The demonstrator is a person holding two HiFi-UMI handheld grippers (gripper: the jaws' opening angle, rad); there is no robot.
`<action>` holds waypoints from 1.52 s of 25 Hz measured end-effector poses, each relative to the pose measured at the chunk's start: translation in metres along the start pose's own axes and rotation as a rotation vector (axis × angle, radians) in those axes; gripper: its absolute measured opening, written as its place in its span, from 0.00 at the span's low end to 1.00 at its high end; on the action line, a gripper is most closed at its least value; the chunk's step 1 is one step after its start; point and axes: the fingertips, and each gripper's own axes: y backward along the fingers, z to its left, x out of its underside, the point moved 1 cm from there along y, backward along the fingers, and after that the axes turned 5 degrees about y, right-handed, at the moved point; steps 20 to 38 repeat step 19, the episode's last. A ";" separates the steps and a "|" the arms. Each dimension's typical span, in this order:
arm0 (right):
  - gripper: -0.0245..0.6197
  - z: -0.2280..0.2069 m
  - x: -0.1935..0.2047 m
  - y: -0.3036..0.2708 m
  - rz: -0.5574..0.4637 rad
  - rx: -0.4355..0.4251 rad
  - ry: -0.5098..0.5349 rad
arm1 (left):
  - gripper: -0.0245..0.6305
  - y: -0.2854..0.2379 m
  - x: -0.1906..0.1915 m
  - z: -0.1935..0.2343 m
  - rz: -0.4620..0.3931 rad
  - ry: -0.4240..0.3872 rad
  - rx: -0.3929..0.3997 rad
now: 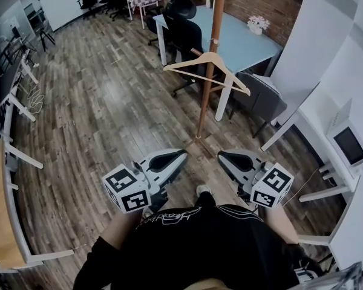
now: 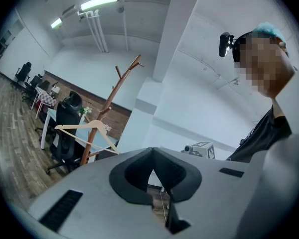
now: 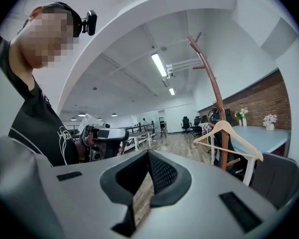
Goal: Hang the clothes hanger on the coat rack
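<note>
Head view shows the clothes hanger (image 1: 212, 56) hooked on the coat rack (image 1: 204, 107), partway up the brown pole, its wooden shoulders spread to either side and its crossbar running in front of the pole. It hangs free, with neither gripper touching it. The rack stands upright on the wood floor (image 1: 97, 101), with a pale blue table (image 1: 248, 41) just behind it, a black office chair (image 1: 184, 35) by the table and a grey chair (image 1: 266, 101) to its right.

Both grippers sit well apart from the hanger, low in the frame and close to the person's black shirt (image 1: 212, 234). The left gripper (image 1: 176, 157) and the right gripper (image 1: 227, 157) lie side by side, tips angled toward the foot of the rack, which stands between and beyond them.

In the left gripper view the hanger (image 2: 87, 128) appears off to the left of the jaws and far behind them, hooked on the rack (image 2: 107, 108). The left gripper (image 2: 152, 158) has its jaws brought together at the tips, with nothing between them (only floor shows through the slit below).

In the right gripper view the hanger (image 3: 229, 131) is off to the right of the jaws, again on the rack (image 3: 214, 88). The right gripper (image 3: 148, 156) is likewise closed and empty.
</note>
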 end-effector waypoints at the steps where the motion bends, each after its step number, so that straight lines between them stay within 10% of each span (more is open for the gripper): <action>1: 0.10 0.001 0.000 0.001 -0.001 0.000 -0.003 | 0.05 0.000 0.001 -0.002 -0.001 -0.006 0.006; 38: 0.10 -0.001 0.003 0.012 0.006 0.025 -0.026 | 0.05 -0.009 0.005 0.000 0.012 -0.022 0.013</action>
